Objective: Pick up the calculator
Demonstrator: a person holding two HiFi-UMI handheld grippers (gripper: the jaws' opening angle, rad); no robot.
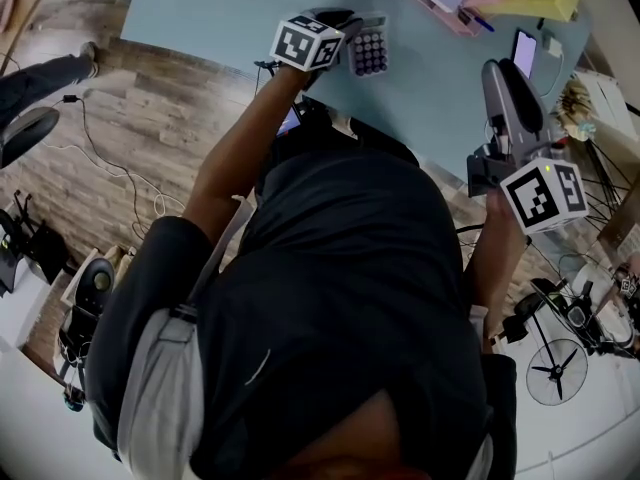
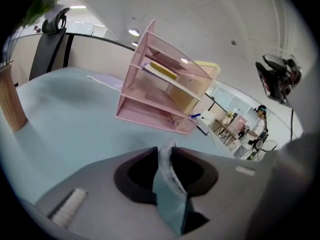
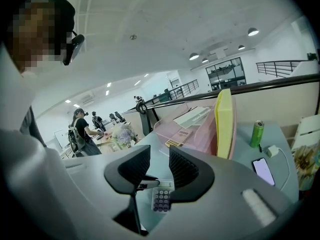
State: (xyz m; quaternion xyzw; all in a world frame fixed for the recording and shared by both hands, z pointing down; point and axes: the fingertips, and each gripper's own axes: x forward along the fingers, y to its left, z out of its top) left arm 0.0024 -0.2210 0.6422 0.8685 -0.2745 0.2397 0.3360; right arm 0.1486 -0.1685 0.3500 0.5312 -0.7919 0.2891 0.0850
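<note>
The calculator (image 1: 367,53), small with purple keys, is over the near part of the light blue table (image 1: 220,18). My left gripper (image 1: 350,40) is shut on its left edge. In the left gripper view the calculator (image 2: 170,194) shows edge-on as a thin bluish slab pinched between the jaws of the left gripper (image 2: 165,154). The right gripper view shows the calculator (image 3: 162,200) face-up past the jaws, with a left fingertip (image 3: 146,184) on it. I cannot tell whether it is off the table. My right gripper (image 1: 505,98) (image 3: 160,166) is open and holds nothing, off the table's right end.
A pink file rack (image 2: 165,96) (image 3: 195,129) stands at the far side of the table with a yellow folder (image 3: 225,124) beside it. A green can (image 3: 257,133), a white charger (image 3: 272,150) and a phone (image 3: 263,171) (image 1: 525,53) are at the right end. People stand in the background.
</note>
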